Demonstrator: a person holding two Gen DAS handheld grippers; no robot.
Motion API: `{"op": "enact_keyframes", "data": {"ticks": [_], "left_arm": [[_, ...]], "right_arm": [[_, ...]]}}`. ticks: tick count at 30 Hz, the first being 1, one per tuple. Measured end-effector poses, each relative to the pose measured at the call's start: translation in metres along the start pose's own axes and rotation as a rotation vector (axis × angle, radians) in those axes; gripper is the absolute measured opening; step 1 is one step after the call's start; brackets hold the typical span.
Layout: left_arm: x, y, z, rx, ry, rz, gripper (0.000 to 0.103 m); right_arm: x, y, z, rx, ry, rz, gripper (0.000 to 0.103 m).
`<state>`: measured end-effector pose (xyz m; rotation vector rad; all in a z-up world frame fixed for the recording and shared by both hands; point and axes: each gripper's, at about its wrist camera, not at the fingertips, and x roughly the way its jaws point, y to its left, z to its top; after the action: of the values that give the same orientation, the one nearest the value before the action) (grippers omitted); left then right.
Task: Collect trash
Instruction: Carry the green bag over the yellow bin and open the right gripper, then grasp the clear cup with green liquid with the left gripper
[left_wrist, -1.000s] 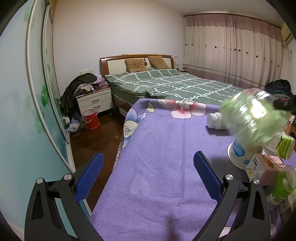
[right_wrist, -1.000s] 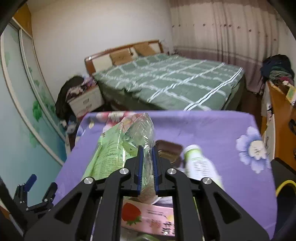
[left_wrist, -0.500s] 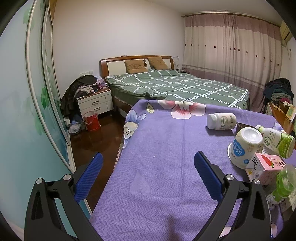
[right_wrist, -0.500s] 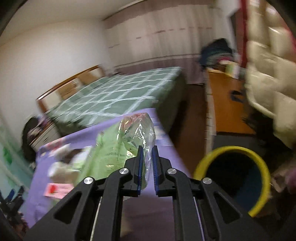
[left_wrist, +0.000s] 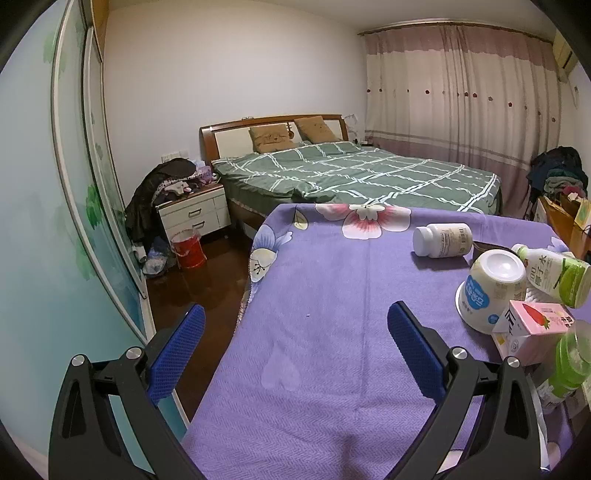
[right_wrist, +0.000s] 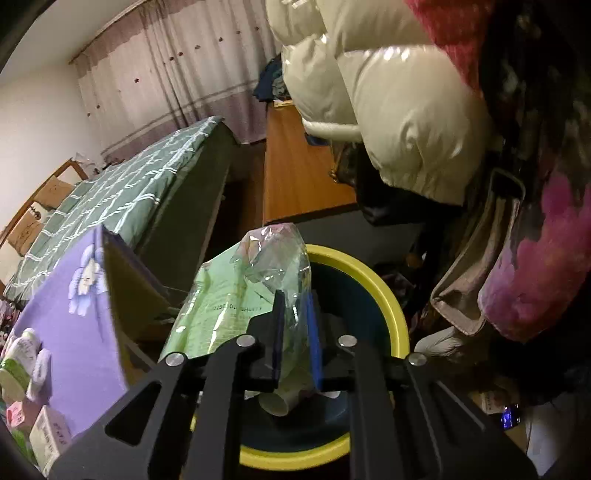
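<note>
My right gripper (right_wrist: 293, 332) is shut on a crushed clear plastic bottle with a green label (right_wrist: 243, 291) and holds it over the yellow-rimmed bin (right_wrist: 388, 302); a paper cup (right_wrist: 280, 402) lies inside the bin. My left gripper (left_wrist: 295, 343) is open and empty above the purple flowered tablecloth (left_wrist: 332, 295). On the table's right side lie a white pill bottle (left_wrist: 441, 240), an upturned white cup (left_wrist: 491, 288), a green-capped drink bottle (left_wrist: 554, 273), a pink strawberry carton (left_wrist: 532, 328) and a green bottle (left_wrist: 570, 365).
A green checked bed (left_wrist: 351, 177) stands behind the table. A nightstand (left_wrist: 192, 214) and a red bucket (left_wrist: 188, 249) are at the left. White padded jackets (right_wrist: 388, 92) and a bag (right_wrist: 476, 266) hang close beside the bin. A wooden desk (right_wrist: 295, 166) lies beyond it.
My right gripper has swung the crushed bottle away from the table and to a spot over the yellow bin. The bottle has left the left wrist view. The left gripper has stayed still.
</note>
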<state>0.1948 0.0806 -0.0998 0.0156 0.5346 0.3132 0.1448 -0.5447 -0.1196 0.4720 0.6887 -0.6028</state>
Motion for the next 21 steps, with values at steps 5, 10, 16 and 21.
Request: {"op": "enact_keyframes", "data": {"ticks": [5,10,16,21], "left_arm": [[0.0,0.0,0.0,0.003,0.002,0.0,0.098],[-0.003,-0.001,-0.001,-0.006,-0.003,-0.026,0.098],[-0.024,-0.028,-0.003,0.031,0.01,-0.155,0.098],[-0.058,-0.071,-0.005,0.106,0.018,-0.318,0.098]], "right_arm": [[-0.002,0.009,-0.002,-0.031,-0.033,-0.031,0.035],[-0.008,0.019,-0.005,-0.05,-0.045,-0.01,0.036],[-0.02,0.041,-0.011,-0.108,-0.067,0.022,0.037],[-0.022,0.055,-0.017,-0.15,-0.072,0.027,0.041]]}}
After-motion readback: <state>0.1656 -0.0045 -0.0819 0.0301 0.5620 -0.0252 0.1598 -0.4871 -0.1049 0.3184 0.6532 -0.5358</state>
